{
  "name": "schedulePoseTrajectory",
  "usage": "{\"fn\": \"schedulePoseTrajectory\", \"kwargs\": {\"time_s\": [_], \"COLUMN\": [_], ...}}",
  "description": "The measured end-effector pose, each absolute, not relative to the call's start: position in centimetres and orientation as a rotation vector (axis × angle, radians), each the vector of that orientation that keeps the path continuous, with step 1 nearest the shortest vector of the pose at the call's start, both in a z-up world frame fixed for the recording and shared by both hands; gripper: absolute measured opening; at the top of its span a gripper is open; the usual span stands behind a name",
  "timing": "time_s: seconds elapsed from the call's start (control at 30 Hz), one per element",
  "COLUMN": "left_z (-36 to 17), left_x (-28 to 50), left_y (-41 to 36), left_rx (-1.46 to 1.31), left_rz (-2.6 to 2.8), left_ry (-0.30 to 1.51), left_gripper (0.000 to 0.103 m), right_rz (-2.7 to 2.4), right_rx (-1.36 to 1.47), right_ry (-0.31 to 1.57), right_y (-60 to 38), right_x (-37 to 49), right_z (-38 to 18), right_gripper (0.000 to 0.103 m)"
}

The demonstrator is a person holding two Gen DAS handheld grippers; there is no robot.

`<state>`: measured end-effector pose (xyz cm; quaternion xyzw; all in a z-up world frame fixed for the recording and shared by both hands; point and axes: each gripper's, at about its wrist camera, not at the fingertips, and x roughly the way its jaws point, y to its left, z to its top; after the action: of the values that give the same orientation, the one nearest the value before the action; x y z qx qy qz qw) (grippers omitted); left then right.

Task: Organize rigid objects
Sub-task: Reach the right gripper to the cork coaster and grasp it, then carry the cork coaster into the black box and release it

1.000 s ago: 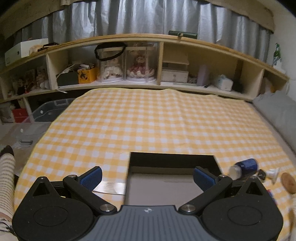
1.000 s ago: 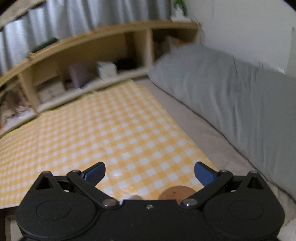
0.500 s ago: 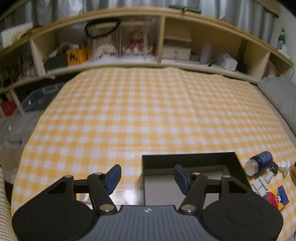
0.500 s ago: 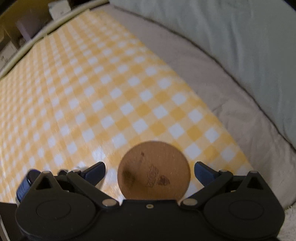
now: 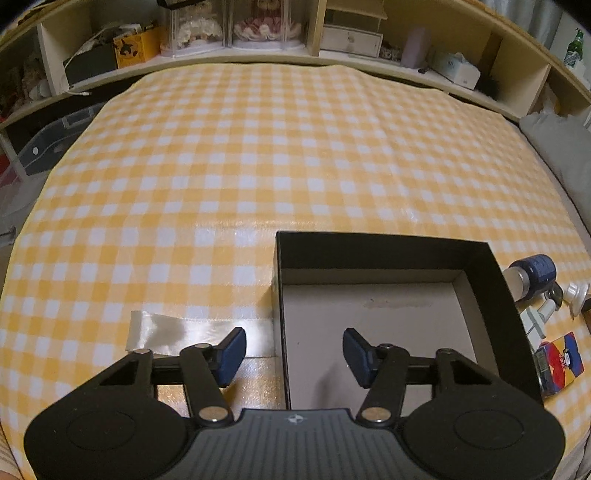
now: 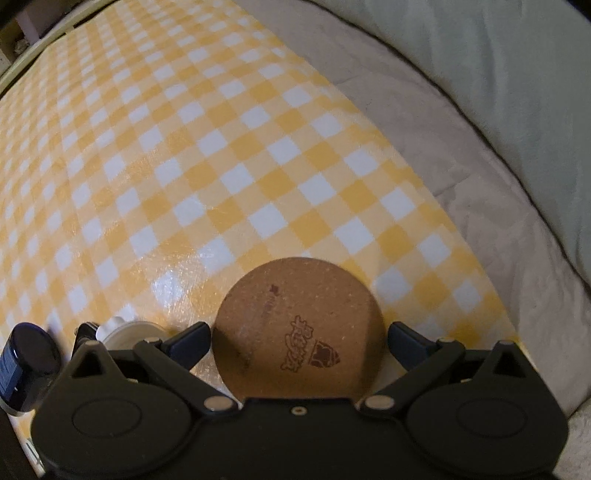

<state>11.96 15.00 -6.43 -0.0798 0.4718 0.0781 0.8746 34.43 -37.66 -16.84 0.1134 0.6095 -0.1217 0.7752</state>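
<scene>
The right claw (image 6: pixel 297 341) is hovering released around a cork coaster (image 6: pixel 298 325) lying on the checked cloth (image 6: pixel 184 166). The left claw (image 5: pixel 294 350) is hanging released, straddling the left wall of the black box (image 5: pixel 388 251).

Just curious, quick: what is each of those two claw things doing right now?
Left gripper: open, holding nothing, straddling the left wall of the black cardboard box.
Right gripper: open around the round cork coaster, not yet clamped.

place: home bedroom | top of frame: wooden shelf (image 5: pixel 369 62) with boxed dolls (image 5: pixel 225 22) | right edge: grey pillow (image 6: pixel 498 92) | centre: checked cloth (image 5: pixel 258 166)
</scene>
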Motion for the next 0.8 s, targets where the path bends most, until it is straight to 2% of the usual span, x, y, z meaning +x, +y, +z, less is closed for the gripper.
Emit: {"fn": "schedulePoseTrajectory", "kwargs": {"time_s": [0.23,0.37,0.5,0.6,0.8], "left_z": [-7.2,-7.4,-7.5,-7.5,-7.5], "left_x": [12.1,12.0,12.0,11.9,12.1], "left_y": [15.8,16.2,16.4,16.3,16.1], "left_rx": [-0.180,-0.186,-0.182,-0.178,-0.173], "left_rz": [0.182,0.186,0.186,0.178,0.180], "left_ry": [1.011,1.020,1.028,1.033,1.033], "left_gripper": [0.036,0.026,0.013,0.008,0.008], "right_rz": [-0.243,-0.249,-0.247,-0.227,-0.004], "right_rx": [0.205,0.196,0.252,0.256,0.266], "right_ry": [1.340,1.297,1.253,1.202,1.064], "right_y": [-37.0,-37.0,-37.4,-36.8,-33.2], "right_x": [34.9,34.8,34.6,34.0,30.5], "right_z": [-16.7,-15.8,-14.0,-12.8,-8.3], "right_gripper": [0.100,0.100,0.100,0.100,0.100]}}
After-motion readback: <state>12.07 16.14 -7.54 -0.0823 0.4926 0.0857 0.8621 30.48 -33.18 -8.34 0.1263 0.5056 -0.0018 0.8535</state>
